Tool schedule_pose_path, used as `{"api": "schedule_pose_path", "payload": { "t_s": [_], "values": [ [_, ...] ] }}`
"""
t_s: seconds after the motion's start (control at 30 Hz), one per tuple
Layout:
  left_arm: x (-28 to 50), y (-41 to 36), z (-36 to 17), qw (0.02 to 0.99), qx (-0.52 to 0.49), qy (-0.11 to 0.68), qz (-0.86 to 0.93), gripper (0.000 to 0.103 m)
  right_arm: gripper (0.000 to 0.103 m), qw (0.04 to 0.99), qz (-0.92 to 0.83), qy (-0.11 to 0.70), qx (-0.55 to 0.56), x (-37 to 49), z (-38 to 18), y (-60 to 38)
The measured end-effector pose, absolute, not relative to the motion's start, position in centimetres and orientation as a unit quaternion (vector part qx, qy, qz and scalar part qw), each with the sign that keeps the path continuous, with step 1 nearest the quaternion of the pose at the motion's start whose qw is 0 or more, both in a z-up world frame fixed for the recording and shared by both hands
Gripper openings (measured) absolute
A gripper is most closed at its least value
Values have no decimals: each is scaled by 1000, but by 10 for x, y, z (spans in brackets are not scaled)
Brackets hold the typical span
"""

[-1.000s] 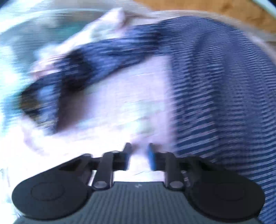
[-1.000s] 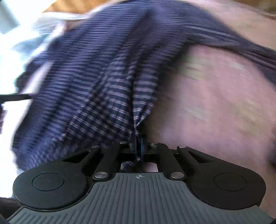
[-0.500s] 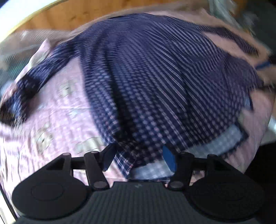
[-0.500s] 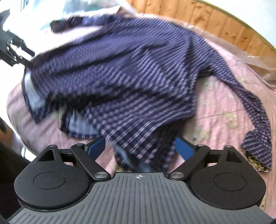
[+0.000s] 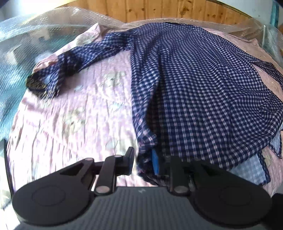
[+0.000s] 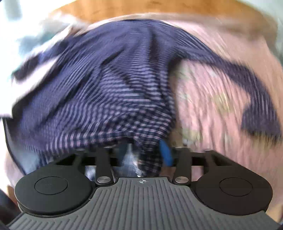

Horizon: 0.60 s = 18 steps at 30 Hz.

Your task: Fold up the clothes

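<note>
A navy gingham shirt (image 5: 203,85) lies spread on the pink bedsheet (image 5: 79,115). One sleeve (image 5: 84,53) trails left and ends in a dark cuff (image 5: 36,84). My left gripper (image 5: 143,160) sits at the shirt's near hem. Its jaws are closing, with a bunched hem corner between them, against the blue pad (image 5: 155,162); a thin gap shows on the left side. The right wrist view is blurred. There the shirt (image 6: 106,92) drapes over my right gripper (image 6: 136,152), whose jaws stand wide and are closing slightly. A fold hangs between them beside the blue pad (image 6: 165,154); the left fingertip is hidden under cloth.
A wooden panel wall (image 5: 168,10) runs behind the bed. Clear crinkled plastic sheeting (image 5: 26,40) covers the far left and also shows at the far right (image 5: 268,39). The other sleeve (image 6: 256,99) stretches right across the sheet.
The right gripper was shut on a pinch of shirt, then let go and spread wide. The left gripper spread wide over the hem and has narrowed around it. Both views swung across the shirt.
</note>
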<state>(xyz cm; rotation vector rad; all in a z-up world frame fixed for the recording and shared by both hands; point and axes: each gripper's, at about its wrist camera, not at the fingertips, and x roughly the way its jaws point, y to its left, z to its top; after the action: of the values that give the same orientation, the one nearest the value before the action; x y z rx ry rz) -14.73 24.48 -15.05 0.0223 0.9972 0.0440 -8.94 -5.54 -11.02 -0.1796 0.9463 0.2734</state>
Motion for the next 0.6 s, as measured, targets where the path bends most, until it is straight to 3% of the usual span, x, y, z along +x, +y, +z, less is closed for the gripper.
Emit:
{"api": "schedule_pose_path", "payload": {
  "t_s": [0.1, 0.2, 0.27, 0.3, 0.33, 0.53, 0.6],
  "values": [
    [-165, 234, -145, 878, -13, 478, 30, 22, 83, 862, 195, 396, -251, -107, -119, -14],
    [-179, 211, -131, 883, -30, 468, 8, 22, 83, 821, 270, 321, -388, -119, -126, 23],
    [-188, 189, -120, 884, -52, 464, -26, 23, 71, 789, 324, 300, -426, -115, -125, 32],
    [-190, 175, -118, 882, -67, 463, -51, 27, 39, 777, 342, 316, -424, -107, -124, 34],
    [-189, 160, -118, 879, -78, 465, -70, 30, 0, 774, 350, 347, -397, -92, -120, 33],
    [-162, 73, -147, 833, -156, 513, -137, 44, 1, 835, 324, 432, -109, -14, -83, -18],
    [-146, 51, -165, 817, -169, 536, -128, 44, 1, 835, 323, 440, -72, -6, -81, -25]
  ]
}}
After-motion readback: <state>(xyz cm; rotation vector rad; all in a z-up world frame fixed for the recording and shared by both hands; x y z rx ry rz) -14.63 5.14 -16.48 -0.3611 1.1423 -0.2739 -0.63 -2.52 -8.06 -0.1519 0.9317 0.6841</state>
